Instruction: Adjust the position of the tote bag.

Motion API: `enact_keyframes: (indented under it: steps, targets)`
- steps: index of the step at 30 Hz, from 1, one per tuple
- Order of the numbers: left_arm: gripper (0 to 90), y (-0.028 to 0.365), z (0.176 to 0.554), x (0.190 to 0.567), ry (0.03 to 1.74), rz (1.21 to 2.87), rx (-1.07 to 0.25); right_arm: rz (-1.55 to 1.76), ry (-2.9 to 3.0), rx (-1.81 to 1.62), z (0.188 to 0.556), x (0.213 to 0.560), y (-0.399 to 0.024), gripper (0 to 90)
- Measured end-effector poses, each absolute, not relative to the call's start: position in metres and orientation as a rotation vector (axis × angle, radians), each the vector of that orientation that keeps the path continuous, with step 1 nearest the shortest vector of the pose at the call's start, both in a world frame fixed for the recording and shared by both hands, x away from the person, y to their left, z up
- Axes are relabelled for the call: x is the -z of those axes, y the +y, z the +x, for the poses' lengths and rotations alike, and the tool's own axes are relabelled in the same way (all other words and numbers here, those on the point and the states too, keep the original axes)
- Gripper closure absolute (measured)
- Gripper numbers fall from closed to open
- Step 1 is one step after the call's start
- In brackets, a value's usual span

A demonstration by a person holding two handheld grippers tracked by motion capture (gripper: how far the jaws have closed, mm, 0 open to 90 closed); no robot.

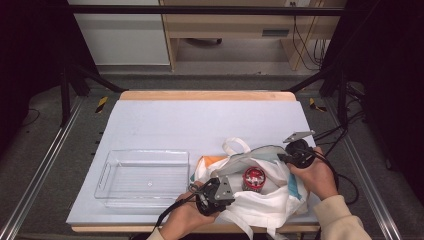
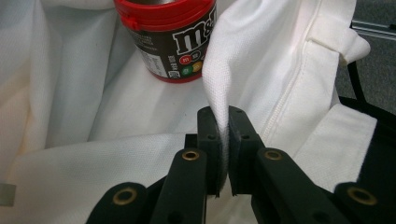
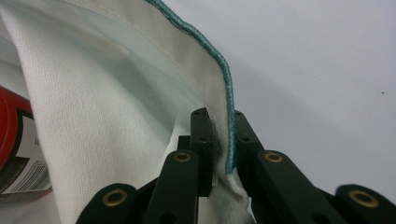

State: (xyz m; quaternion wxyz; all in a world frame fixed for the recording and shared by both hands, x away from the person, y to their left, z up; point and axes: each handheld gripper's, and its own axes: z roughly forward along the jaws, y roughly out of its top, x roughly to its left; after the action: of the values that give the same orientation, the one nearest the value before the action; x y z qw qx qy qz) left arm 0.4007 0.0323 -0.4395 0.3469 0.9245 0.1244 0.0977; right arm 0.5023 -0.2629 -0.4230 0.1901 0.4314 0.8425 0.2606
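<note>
Pinching bag (image 1: 260,202) rims, both tongs (image 2: 223,154) (image 3: 223,149)

Empty clear plastic tray (image 1: 120,192) on the pale grey table (image 1: 200,125), wooden cabinet (image 1: 230,30) behind

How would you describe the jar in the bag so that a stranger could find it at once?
Start at the white cloth bag on the table's near edge, right of the clear plastic tray. Inside its open mouth stands a brown M&M's jar, the one thing there with a red lid.
</note>
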Motion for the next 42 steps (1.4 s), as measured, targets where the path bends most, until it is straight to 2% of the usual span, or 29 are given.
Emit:
enact_keyframes:
  steps: [25,29,32,36,40,42]
  targets:
    - [85.9,0.033,0.391,0.441,0.297,2.417,-0.279,1.246,2.352,-0.736,0.504,0.425,-0.268,81.7]
    - [80.2,0.034,0.393,0.437,0.333,2.383,-0.272,1.199,2.289,-0.851,0.488,0.412,-0.272,54.7]
    - [71.1,0.031,0.393,0.434,0.349,2.359,-0.267,1.195,2.267,-0.896,0.478,0.4,-0.274,40.4]
    - [52.8,0.026,0.394,0.426,0.38,2.307,-0.264,1.172,2.25,-0.948,0.464,0.381,-0.276,28.5]
    - [38.2,0.023,0.393,0.413,0.407,2.256,-0.254,1.14,2.241,-0.977,0.452,0.364,-0.271,23.9]
    - [34.1,0.024,0.393,0.405,0.416,2.234,-0.265,1.121,2.242,-0.988,0.446,0.358,-0.268,22.8]
